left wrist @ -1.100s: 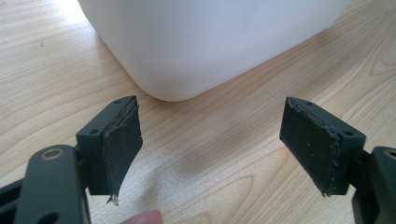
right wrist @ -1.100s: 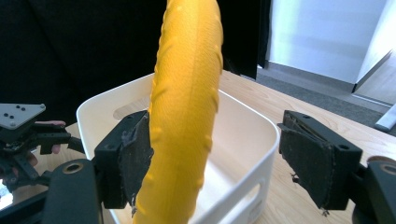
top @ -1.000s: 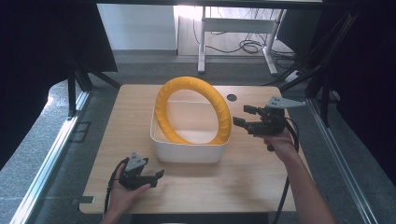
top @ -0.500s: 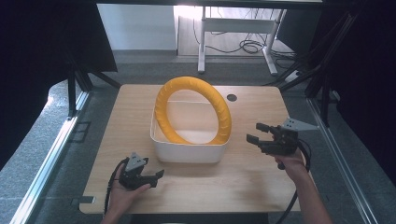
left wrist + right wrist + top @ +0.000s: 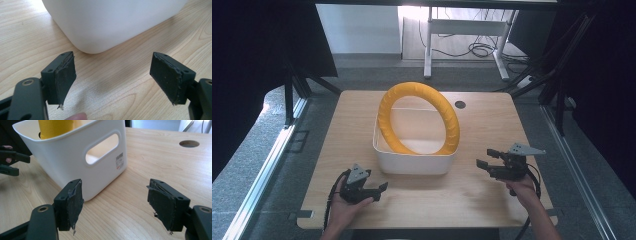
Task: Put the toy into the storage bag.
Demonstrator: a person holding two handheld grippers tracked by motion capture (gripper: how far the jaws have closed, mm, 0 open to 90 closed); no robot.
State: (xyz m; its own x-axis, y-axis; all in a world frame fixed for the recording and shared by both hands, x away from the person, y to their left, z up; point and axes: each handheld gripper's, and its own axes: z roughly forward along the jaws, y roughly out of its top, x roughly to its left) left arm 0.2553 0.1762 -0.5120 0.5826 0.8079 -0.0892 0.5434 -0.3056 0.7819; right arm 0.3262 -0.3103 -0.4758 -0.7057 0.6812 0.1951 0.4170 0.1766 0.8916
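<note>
A large yellow ring [image 5: 419, 117] stands tilted inside a white plastic bin [image 5: 412, 162] at the middle of the wooden table [image 5: 492, 120]. My left gripper [image 5: 382, 188] rests low at the front left, open, its jaws pointing at the bin's near corner [image 5: 112, 22] with bare wood between the pads [image 5: 66, 75]. My right gripper [image 5: 486, 157] hangs low over the table to the right of the bin, open and holding nothing; its jaws have just been closing a little. In the right gripper view the gripper [image 5: 115, 202] faces the bin's handle side [image 5: 70, 157], with the ring [image 5: 55, 127] above.
A round cable hole [image 5: 460, 104] lies in the table behind the bin on the right. Dark frame posts [image 5: 562, 95] flank the table. A white desk frame [image 5: 462, 30] and cables stand on the floor beyond. The left gripper [image 5: 10, 162] shows past the bin.
My right gripper has come down and back toward the front edge, from beside the bin's upper right rim to low over the table. The left gripper has stayed put.
</note>
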